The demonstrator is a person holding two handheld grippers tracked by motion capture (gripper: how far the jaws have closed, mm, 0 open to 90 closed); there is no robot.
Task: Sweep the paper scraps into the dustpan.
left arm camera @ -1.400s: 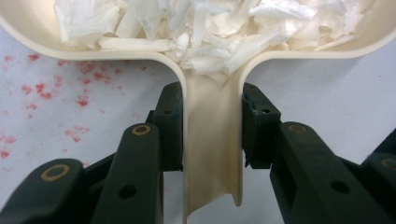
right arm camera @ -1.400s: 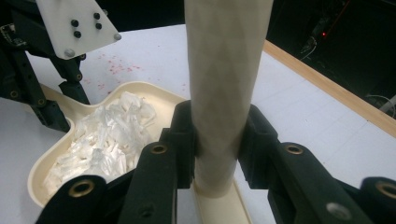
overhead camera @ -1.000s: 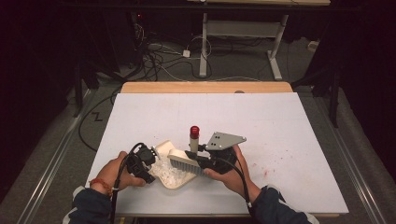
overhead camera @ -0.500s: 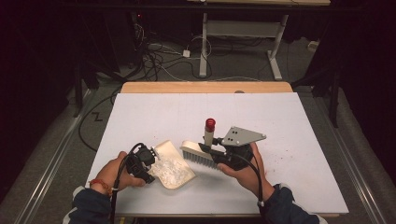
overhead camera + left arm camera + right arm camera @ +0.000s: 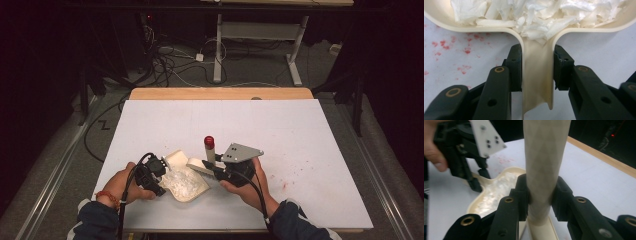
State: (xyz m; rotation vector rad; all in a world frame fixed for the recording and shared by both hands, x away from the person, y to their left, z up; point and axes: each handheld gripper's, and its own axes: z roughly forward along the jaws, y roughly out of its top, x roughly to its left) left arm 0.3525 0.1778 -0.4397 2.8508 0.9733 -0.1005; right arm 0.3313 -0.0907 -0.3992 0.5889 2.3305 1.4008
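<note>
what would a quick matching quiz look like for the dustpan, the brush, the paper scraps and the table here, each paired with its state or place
Things:
1. dustpan
2. brush
3. paper scraps
4. table

States:
a. piled inside the pan
b. handle clamped in the left claw
c. flecked with small red marks
d. handle clamped in the right claw

Pairs: 1-b, 2-d, 3-a, 4-c

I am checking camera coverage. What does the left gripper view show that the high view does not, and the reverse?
Left gripper view alone: the left claw pinching the dustpan's handle from both sides, and individual white paper shreds. High view alone: the brush with its red-tipped handle in the right claw, both hands, the floor cables. Both: dustpan, shreds, red specks on the white table.
</note>
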